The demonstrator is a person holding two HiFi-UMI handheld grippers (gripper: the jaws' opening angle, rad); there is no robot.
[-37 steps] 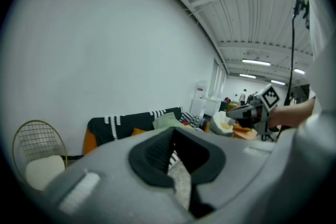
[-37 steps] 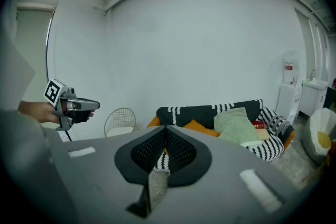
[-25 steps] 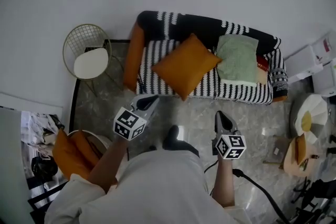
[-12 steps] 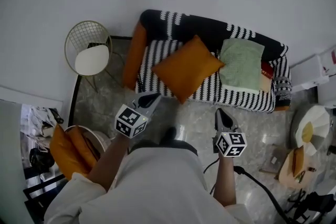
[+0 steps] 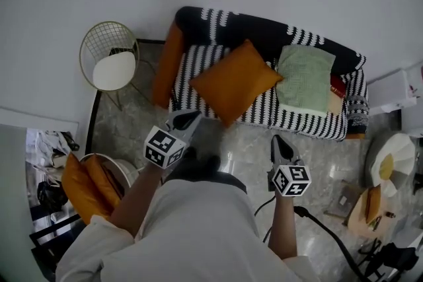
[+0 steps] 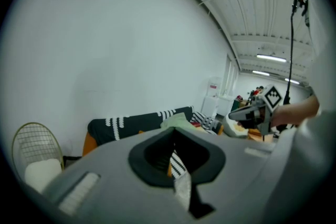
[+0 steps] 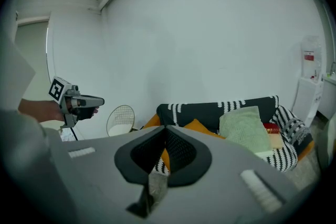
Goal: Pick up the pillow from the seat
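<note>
An orange pillow (image 5: 234,81) lies tilted on the seat of a black-and-white striped sofa (image 5: 198,63), its lower corner hanging over the front edge. A green pillow (image 5: 304,78) leans on the sofa's right half. My left gripper (image 5: 186,119) is shut and empty, its tip just short of the sofa's front edge, below and left of the orange pillow. My right gripper (image 5: 277,142) is shut and empty too, over the floor in front of the sofa. The right gripper view shows the orange pillow (image 7: 202,127) beyond its closed jaws.
A gold wire chair (image 5: 114,69) with a white seat pad stands left of the sofa. A round basket of orange cushions (image 5: 89,188) is at the lower left. A white cabinet (image 5: 396,86), a small side table (image 5: 370,201) and a black cable (image 5: 324,234) are on the right.
My left gripper has edged a little closer to the sofa's front edge. The right gripper has stayed about where it was. Both stay shut.
</note>
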